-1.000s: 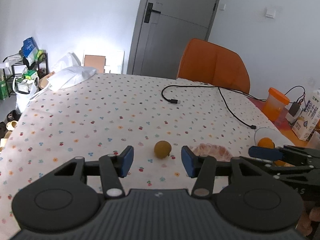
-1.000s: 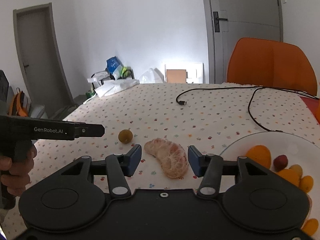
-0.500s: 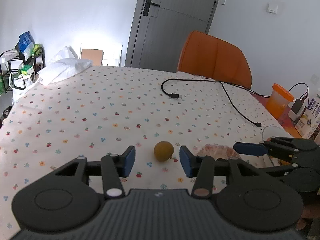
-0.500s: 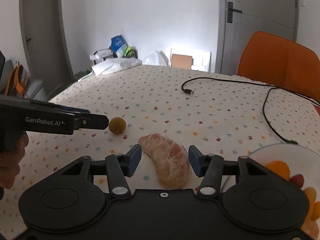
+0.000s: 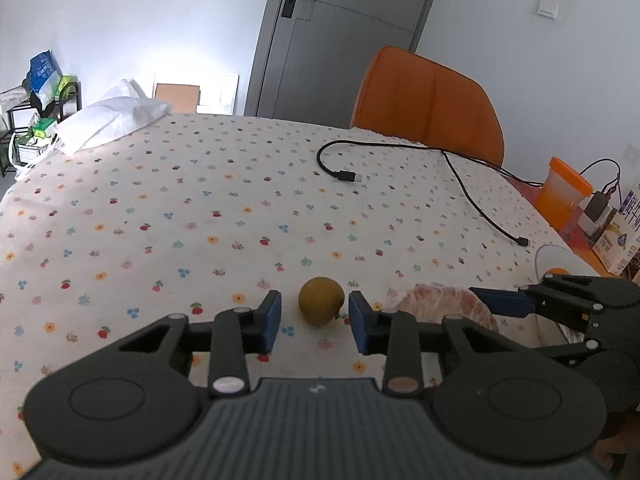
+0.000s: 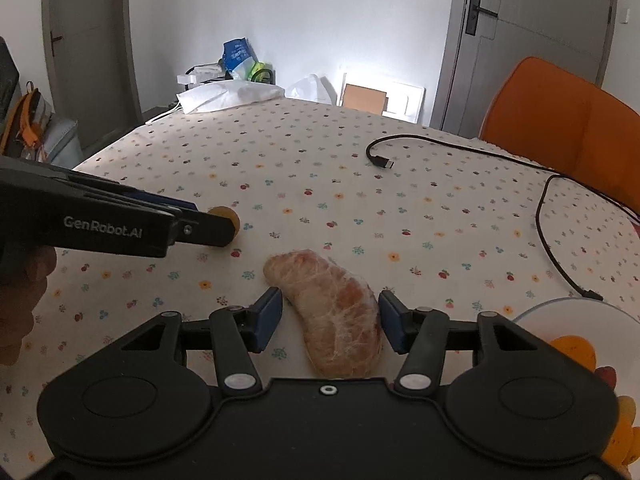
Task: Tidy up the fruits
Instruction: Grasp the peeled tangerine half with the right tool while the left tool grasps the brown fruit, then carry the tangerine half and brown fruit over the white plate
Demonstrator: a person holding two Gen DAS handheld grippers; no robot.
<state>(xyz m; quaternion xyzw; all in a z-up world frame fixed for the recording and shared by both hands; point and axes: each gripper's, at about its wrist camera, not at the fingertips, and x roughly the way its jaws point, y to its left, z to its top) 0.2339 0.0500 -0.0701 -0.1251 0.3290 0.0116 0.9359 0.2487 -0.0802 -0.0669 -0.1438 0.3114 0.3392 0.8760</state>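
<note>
A small yellow-brown round fruit (image 5: 321,306) lies on the flowered tablecloth. My left gripper (image 5: 314,316) is open with the fruit between its blue pads, not touching. In the right wrist view the fruit (image 6: 228,216) is mostly hidden behind the left gripper's fingers (image 6: 208,232). A peeled citrus segment cluster (image 6: 336,312) lies on the cloth between the open jaws of my right gripper (image 6: 330,320); it also shows in the left wrist view (image 5: 440,306). A white plate (image 6: 560,316) with orange and red fruits sits at the right.
A black USB cable (image 5: 460,176) runs across the table (image 5: 200,200). An orange chair (image 5: 428,104) stands at the far edge. An orange-lidded cup (image 5: 560,192) and a milk carton (image 5: 624,232) stand at the right. A white bag (image 5: 108,120) lies far left.
Both grippers have moved forward and down. The round fruit now sits between the left pads, and the peeled citrus between the right pads. Both stay open.
</note>
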